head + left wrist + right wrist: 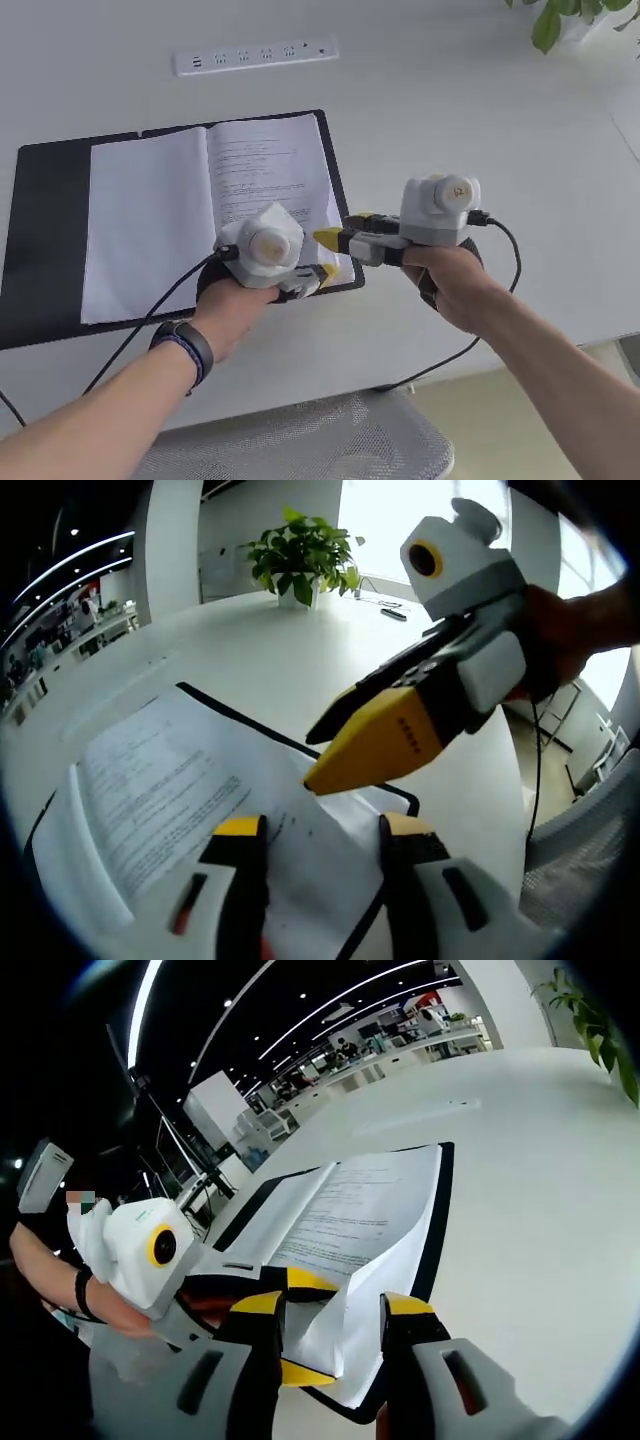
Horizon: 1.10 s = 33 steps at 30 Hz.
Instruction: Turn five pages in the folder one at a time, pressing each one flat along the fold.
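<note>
1. Our right gripper (335, 1305) has its yellow-tipped jaws a moderate way apart. The outer edge of the printed white right-hand page (270, 165), near its lower corner, sits in the gap. The jaws have not closed on the sheet, so we judge the gripper is lined up there to pinch that corner.
2. Our left gripper (322, 825) is also parted and holds nothing. It hovers low over the lower part of the same page, just beside the right gripper's tips. We think it is there to steady the stack so that only one leaf lifts.
3. Both grippers meet at the near right corner of the black open folder (40, 250), which is probably the easiest place to separate a single sheet.
4. The folder lies open on the white worktop (450, 110). A blank white page (145, 220) lies on its left side, and the fold (208, 200) runs between the two pages.
5. We judge that a turn is only beginning, and pressing along the fold comes after it.
6. Farther out, a white power strip (255, 55) lies well apart from the folder, and a green potted plant (300, 555) stands at the worktop's far side.
</note>
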Available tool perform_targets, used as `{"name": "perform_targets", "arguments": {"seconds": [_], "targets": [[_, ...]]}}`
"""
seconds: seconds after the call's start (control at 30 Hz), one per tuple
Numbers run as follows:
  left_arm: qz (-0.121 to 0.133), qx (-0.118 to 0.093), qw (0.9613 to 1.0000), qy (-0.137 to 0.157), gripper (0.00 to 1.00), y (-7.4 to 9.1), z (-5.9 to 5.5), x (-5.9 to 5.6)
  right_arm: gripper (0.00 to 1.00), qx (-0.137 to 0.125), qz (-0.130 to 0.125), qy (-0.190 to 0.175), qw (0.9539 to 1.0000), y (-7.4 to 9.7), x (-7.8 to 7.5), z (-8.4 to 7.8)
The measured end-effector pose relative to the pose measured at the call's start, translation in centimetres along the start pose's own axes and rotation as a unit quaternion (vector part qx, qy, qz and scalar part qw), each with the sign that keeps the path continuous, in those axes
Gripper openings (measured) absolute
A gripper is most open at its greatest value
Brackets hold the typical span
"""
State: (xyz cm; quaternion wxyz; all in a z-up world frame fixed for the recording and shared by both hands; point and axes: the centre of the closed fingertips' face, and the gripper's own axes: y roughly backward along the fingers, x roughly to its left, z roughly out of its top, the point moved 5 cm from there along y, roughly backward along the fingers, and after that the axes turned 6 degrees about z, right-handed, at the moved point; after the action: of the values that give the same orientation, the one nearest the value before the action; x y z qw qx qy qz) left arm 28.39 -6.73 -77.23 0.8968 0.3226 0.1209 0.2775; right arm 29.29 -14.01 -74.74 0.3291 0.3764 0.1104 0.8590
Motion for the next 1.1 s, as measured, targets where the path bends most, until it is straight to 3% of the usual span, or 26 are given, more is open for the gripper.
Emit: {"name": "perform_targets", "arguments": {"seconds": [0.3, 0.7, 1.1], "targets": [[0.001, -0.001, 1.0000, 0.003, 0.45, 0.0, 0.0, 0.0, 0.22, 0.005, 0.008, -0.024, 0.9997, -1.1, -0.2, -0.5], [-0.002, 0.001, 1.0000, 0.002, 0.45, 0.0, 0.1, 0.0, 0.07, -0.006, 0.010, -0.052, 0.9986, -1.3, -0.3, -0.7], [-0.010, 0.008, 0.9999, 0.000, 0.49, 0.3, 0.0, -0.2, 0.04, -0.012, 0.005, -0.065, 0.9978, -0.9, -0.5, -0.8]]}}
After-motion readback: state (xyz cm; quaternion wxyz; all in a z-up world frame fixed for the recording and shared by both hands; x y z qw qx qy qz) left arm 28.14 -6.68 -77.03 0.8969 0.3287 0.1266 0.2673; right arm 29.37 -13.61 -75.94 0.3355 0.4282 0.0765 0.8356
